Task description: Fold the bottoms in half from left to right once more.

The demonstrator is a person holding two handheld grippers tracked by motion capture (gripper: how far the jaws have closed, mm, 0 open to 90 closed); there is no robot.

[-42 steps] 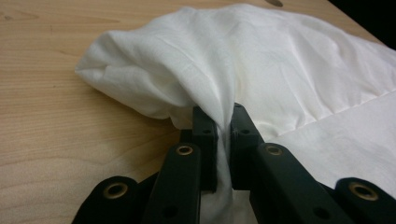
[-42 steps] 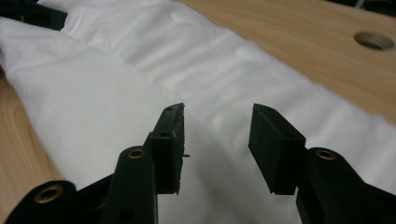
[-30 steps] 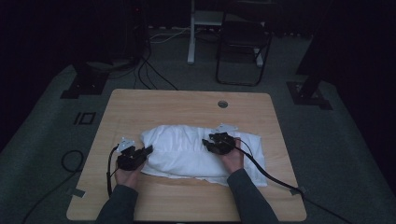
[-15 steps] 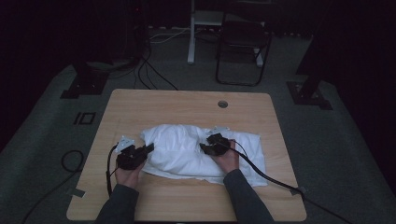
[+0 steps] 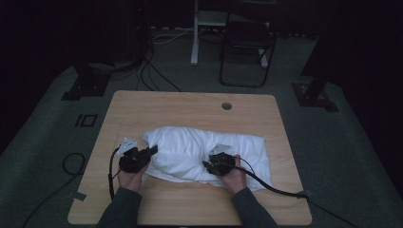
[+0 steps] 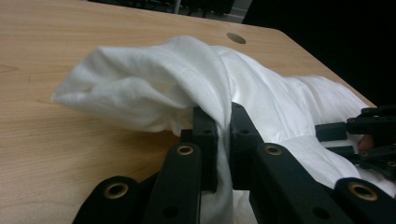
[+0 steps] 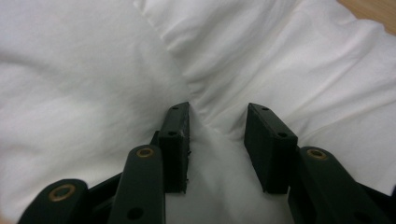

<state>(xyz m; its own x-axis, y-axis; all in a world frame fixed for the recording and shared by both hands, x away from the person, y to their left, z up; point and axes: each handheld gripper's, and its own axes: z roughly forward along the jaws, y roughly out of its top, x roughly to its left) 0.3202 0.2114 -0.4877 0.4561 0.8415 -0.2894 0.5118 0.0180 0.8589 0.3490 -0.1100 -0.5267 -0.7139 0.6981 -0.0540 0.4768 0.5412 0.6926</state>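
Observation:
A crumpled white cloth lies across the middle of the wooden table. At the cloth's left end, my left gripper is shut on a pinched fold; in the left gripper view the cloth drapes over the closed jaws of that gripper. My right gripper rests on the cloth's near edge. Its jaws stand apart, so the right gripper is open, with a ridge of cloth rising between them. The right gripper also appears at the right edge of the left gripper view.
A round cable hole sits near the table's far edge. Bare wood lies in front of and behind the cloth. A black cable trails right off the table. A dark chair and stands are on the floor beyond.
My right gripper has slid left and toward the near edge of the cloth. The left gripper has stayed where it was, still holding the fold.

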